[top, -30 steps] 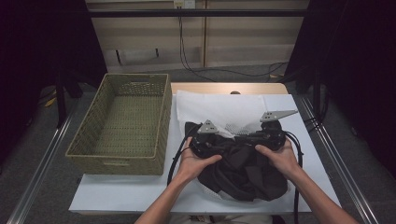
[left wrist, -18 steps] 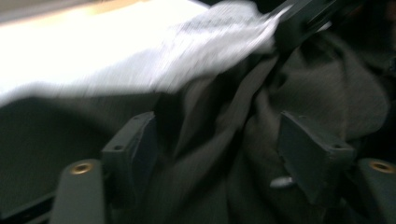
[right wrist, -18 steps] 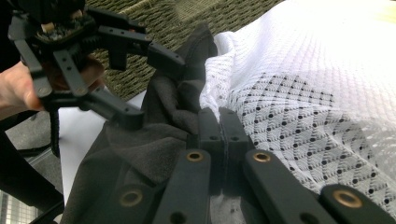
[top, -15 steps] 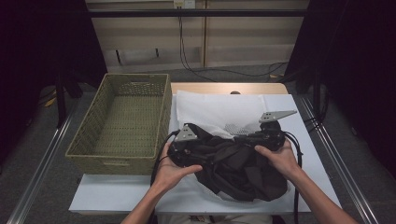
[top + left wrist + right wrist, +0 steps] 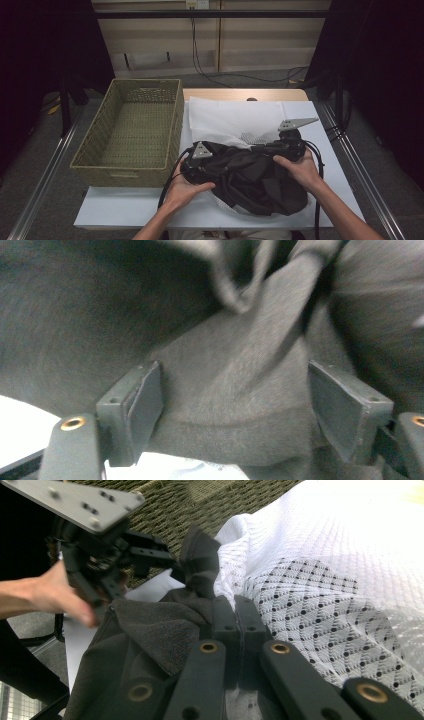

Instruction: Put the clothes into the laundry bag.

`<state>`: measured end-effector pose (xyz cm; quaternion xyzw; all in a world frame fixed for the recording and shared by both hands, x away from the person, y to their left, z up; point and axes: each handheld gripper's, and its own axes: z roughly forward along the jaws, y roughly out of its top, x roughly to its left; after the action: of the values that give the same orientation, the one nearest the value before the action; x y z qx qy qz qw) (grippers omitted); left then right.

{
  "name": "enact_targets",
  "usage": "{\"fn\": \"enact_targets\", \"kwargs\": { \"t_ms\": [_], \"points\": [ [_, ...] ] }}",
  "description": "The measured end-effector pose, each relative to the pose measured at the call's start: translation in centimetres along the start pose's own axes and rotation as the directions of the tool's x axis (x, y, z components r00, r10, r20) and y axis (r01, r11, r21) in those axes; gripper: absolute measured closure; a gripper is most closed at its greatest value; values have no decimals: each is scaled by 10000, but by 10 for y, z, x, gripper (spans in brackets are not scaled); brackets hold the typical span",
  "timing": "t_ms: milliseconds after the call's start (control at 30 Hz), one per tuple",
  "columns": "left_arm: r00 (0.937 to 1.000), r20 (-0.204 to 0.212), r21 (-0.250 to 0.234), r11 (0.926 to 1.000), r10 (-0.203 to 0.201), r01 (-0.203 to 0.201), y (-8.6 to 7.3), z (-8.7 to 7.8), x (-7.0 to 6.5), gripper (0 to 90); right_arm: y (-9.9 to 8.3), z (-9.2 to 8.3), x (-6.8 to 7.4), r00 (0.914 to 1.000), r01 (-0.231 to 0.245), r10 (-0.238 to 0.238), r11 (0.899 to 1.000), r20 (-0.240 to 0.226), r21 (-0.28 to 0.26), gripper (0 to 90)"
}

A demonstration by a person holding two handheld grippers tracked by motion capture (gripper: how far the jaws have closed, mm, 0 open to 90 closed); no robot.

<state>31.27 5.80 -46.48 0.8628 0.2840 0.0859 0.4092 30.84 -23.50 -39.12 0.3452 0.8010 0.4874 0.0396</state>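
Observation:
A black garment lies bunched on a white mesh bag on the table. My left gripper is at the garment's left side. In the left gripper view its jaws stand wide, and a fold of the garment bulges between the left gripper's pads. Those jaws have just been closing a little after opening wide. My right gripper is at the garment's far right edge. In the right gripper view the right gripper is shut where the garment meets the mesh bag.
A woven basket with nothing in it stands left of the bag, close to my left hand. Bare white table lies in front of the basket. Cables trail from both grippers along the table's near side.
My left hand has slid left and down along the garment, from its top to its left side. The right hand has stayed in place.

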Motion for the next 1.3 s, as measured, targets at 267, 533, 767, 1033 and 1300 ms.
{"fn": "enact_targets", "kwargs": {
  "t_ms": [267, 533, 767, 1033, 1300],
  "points": [
    [9965, 833, -765, 9971, 109, -45, 6, -19, -5, 854, 1, -1, 1, 9999, 72, -72, 10000, 113, -6, 900],
    [9767, 2137, -1996, 9796, 217, 219, 31, -38, -11, 875, 2, -1, 0, 9999, -3, 4, 10000, 152, -63, 900],
    [9526, 2925, -2322, 9726, 837, -141, 61, -17, -37, 876, 1, -3, -4, 9996, -151, 154, 9998, 252, -126, 900],
    [9435, 3088, -1981, 9784, 1201, -597, 77, 25, -60, 877, 3, -2, -1, 9998, -80, 85, 9997, 200, -243, 900],
    [9666, 2437, -1545, 9871, 789, -416, 72, 48, -41, 881, 13, -12, 13, 9999, 146, -151, 9977, -71, -662, 900]
  ]
}}
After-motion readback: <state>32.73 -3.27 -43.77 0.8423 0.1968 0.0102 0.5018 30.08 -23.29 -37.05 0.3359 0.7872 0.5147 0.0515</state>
